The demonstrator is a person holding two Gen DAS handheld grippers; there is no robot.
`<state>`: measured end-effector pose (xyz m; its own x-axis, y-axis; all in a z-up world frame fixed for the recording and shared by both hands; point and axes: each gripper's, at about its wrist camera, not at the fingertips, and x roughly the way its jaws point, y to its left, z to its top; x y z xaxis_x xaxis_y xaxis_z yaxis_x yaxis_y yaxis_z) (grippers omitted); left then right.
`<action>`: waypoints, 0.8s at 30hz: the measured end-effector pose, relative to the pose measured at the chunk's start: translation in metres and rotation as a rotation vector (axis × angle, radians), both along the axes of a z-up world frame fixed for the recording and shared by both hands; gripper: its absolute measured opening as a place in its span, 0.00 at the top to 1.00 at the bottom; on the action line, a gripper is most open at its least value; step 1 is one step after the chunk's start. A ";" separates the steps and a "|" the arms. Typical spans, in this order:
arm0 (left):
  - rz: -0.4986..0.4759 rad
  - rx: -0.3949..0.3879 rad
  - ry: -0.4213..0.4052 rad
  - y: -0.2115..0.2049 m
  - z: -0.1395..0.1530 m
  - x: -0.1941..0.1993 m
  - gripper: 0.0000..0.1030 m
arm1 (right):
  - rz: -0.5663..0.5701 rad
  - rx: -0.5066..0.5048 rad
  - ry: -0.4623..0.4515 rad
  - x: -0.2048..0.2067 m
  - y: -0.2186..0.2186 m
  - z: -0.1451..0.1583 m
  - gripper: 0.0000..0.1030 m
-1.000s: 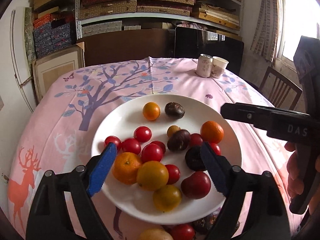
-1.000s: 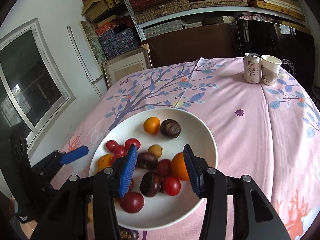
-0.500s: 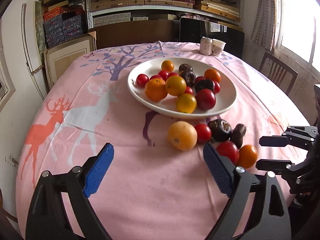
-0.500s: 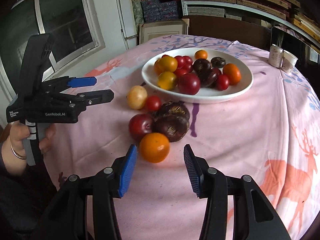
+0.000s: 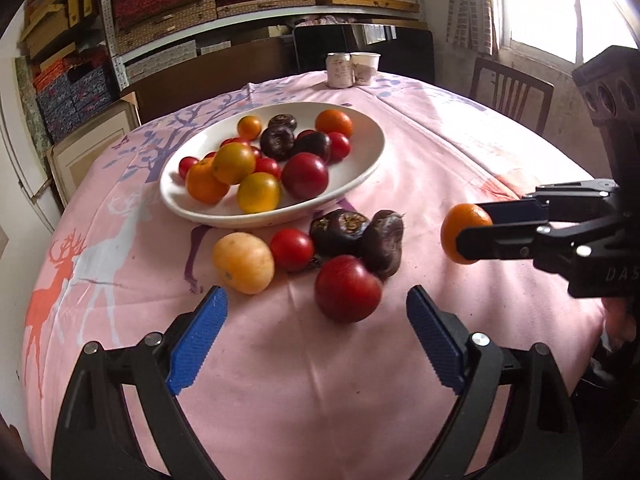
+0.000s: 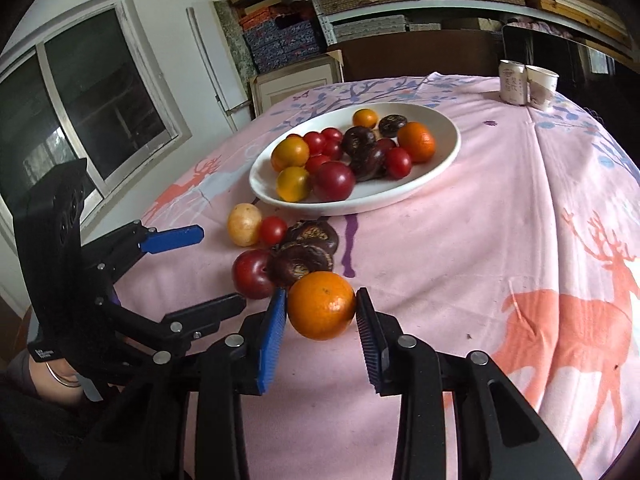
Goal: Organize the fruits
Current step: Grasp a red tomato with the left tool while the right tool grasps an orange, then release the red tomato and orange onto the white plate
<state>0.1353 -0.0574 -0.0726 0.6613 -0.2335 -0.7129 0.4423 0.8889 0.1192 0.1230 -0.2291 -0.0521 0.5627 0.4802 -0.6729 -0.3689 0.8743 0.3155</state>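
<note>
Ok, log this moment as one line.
right hand-held gripper: closing on orange | left hand-held gripper: open, empty, near red fruit | plate: holds fruit | loose fruit beside plate

bare cloth (image 6: 500, 240) rightward — loose fruit (image 6: 280, 248) crowding left

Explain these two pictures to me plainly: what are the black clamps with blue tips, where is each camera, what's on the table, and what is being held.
No robot here: a person holds a two-finger clamp in each hand, with a fisheye camera on each looking along its fingers. One picture is from the left gripper, which is open and empty. The other is from the right gripper, whose jaws are closing around an orange mandarin. On the pink tablecloth sits a white plate of tomatoes, mandarins and dark fruits. Loose fruits lie beside it, among them a dark red tomato and a pale yellow tomato.
</note>
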 end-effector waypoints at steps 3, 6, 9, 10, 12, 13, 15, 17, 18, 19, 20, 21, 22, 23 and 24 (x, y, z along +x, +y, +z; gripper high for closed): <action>-0.044 0.019 0.077 -0.016 -0.010 0.010 0.40 | -0.029 0.018 0.010 -0.002 -0.014 -0.001 0.65; -0.034 -0.018 0.120 -0.013 -0.012 0.017 0.63 | -0.037 0.035 0.021 -0.004 -0.022 -0.004 0.65; -0.013 -0.062 0.097 -0.005 -0.007 0.012 0.63 | -0.035 0.047 0.024 -0.007 -0.026 -0.007 0.65; -0.006 -0.069 0.088 -0.002 -0.005 0.010 0.63 | -0.033 0.050 0.024 -0.007 -0.026 -0.007 0.65; 0.005 -0.087 0.073 0.004 0.000 0.006 0.63 | -0.029 0.056 0.018 -0.006 -0.026 -0.006 0.65; 0.013 -0.096 0.065 0.006 0.003 0.005 0.63 | -0.027 0.059 0.012 -0.006 -0.027 -0.004 0.65; 0.029 -0.106 0.044 0.013 0.011 0.004 0.63 | -0.023 0.062 -0.004 -0.003 -0.026 0.002 0.65; 0.036 -0.118 0.030 0.019 0.022 0.013 0.63 | -0.025 0.064 -0.015 0.006 -0.026 0.009 0.65; 0.043 -0.125 0.024 0.022 0.028 0.019 0.63 | -0.025 0.066 -0.023 0.013 -0.026 0.014 0.65; 0.051 -0.135 0.019 0.024 0.035 0.027 0.63 | -0.022 0.066 -0.032 0.021 -0.025 0.019 0.65; 0.052 -0.146 0.016 0.026 0.041 0.036 0.63 | -0.023 0.064 -0.040 0.029 -0.023 0.024 0.65; 0.052 -0.153 0.006 0.026 0.048 0.046 0.63 | -0.026 0.062 -0.043 0.041 -0.022 0.029 0.65; 0.059 -0.153 -0.005 0.026 0.054 0.055 0.63 | -0.030 0.068 -0.042 0.052 -0.021 0.034 0.65; 0.066 -0.149 -0.012 0.025 0.058 0.066 0.63 | -0.032 0.076 -0.043 0.064 -0.020 0.039 0.65; 0.068 -0.151 -0.011 0.024 0.061 0.078 0.63 | -0.031 0.079 -0.041 0.076 -0.017 0.043 0.65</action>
